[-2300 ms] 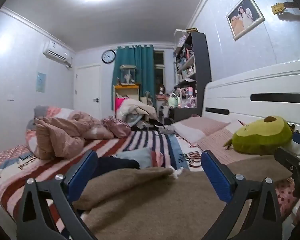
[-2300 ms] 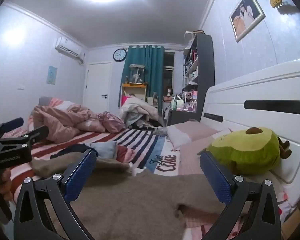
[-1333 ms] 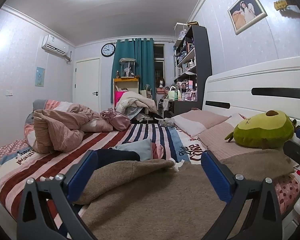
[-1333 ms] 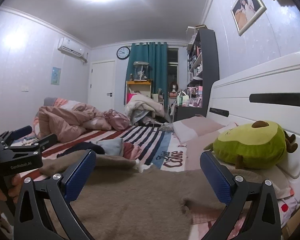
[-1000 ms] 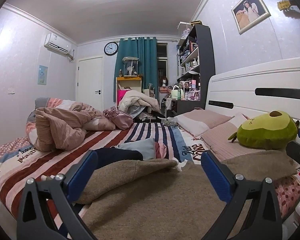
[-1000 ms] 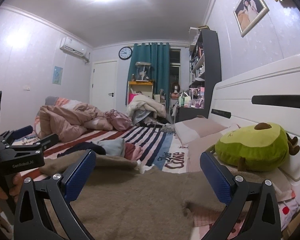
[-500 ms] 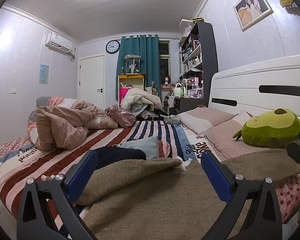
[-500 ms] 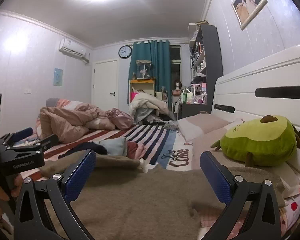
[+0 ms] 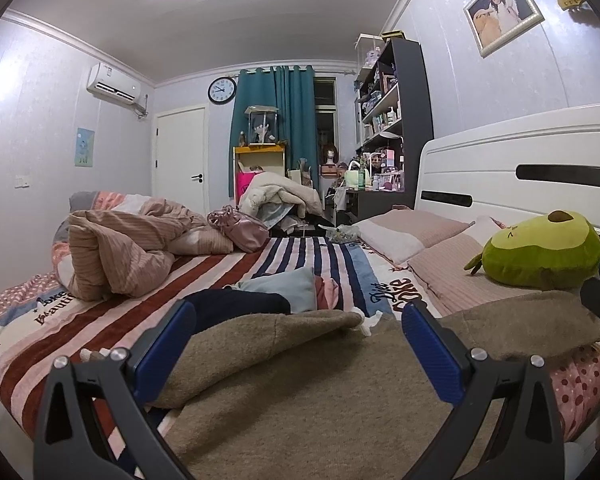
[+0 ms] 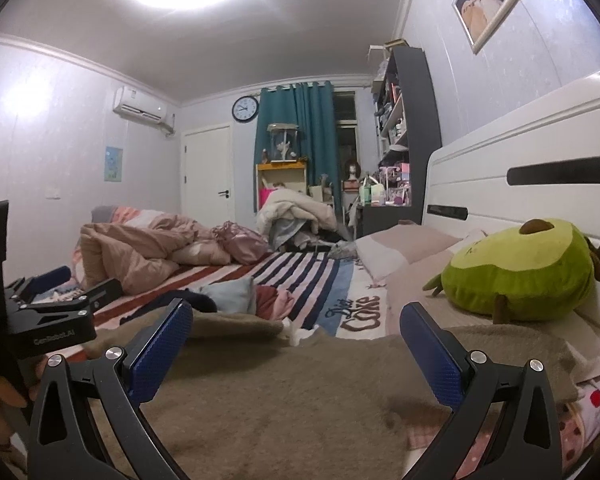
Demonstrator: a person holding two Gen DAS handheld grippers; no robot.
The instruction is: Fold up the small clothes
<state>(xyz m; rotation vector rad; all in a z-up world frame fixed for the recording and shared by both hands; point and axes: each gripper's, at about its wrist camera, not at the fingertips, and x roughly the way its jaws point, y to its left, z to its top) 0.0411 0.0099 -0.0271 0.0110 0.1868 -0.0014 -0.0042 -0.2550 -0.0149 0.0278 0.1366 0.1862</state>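
A: What lies nearest?

B: A brown fuzzy garment (image 9: 308, 392) spread across the near end of the bed (image 9: 300, 264), its left edge folded over. The sheet under it is striped red, navy and white.

A: And past it?

B: A small heap of three pieces: a dark navy one (image 9: 236, 304), a light blue one (image 9: 288, 286) and a pink one (image 10: 272, 298). On the right, one green avocado plush (image 9: 540, 252) sits on the near one of two pink pillows (image 9: 404, 232), against the white headboard (image 9: 520, 160). Far left, one crumpled pink duvet (image 9: 120, 248).

A: The room?

B: One wall clock (image 9: 221, 90), teal curtains (image 9: 284, 128), a white door (image 9: 182, 156), a dark shelf unit (image 9: 396, 120).

A: The tools?

B: The left hand-held gripper (image 9: 296, 340) and the right hand-held gripper (image 10: 296, 340) both hover over the brown garment, fingers spread wide, holding nothing.
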